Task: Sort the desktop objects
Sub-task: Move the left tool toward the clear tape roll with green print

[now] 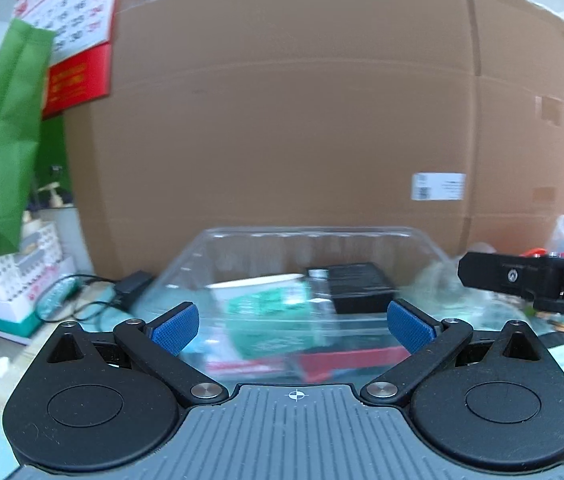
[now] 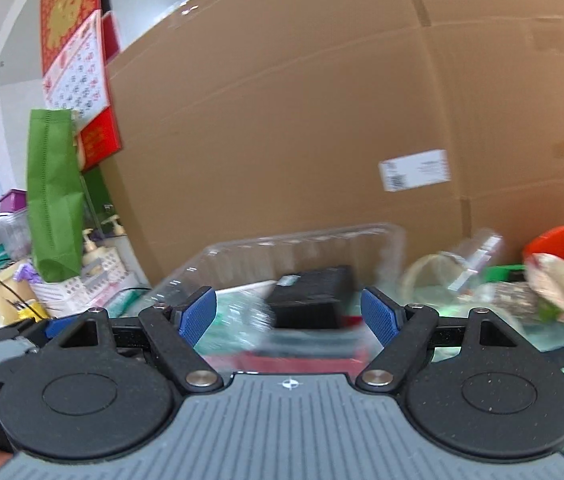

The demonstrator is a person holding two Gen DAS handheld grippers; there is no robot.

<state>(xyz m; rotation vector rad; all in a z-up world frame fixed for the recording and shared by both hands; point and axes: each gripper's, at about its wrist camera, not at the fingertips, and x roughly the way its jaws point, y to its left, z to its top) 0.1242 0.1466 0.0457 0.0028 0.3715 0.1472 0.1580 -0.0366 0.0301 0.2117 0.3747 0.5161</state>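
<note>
A clear plastic tray (image 1: 422,246) sits on the desk in front of a big cardboard box; it also shows in the right wrist view (image 2: 386,240). Inside lie a black box (image 1: 358,286) (image 2: 314,292), a green-and-white packet (image 1: 266,304) and a red flat item (image 1: 354,360). My left gripper (image 1: 293,326) is open and empty just before the tray's near edge. My right gripper (image 2: 288,314) is open and empty, also near the tray. The right gripper's body (image 1: 530,280) shows at the right of the left wrist view.
A large cardboard box (image 1: 302,120) fills the back. A green bag (image 1: 2,140) and white baskets (image 1: 10,280) stand at the left, with a cable and adapter (image 1: 130,284). Clear cups (image 2: 478,256), a red container (image 2: 558,244) and wrappers lie at the right.
</note>
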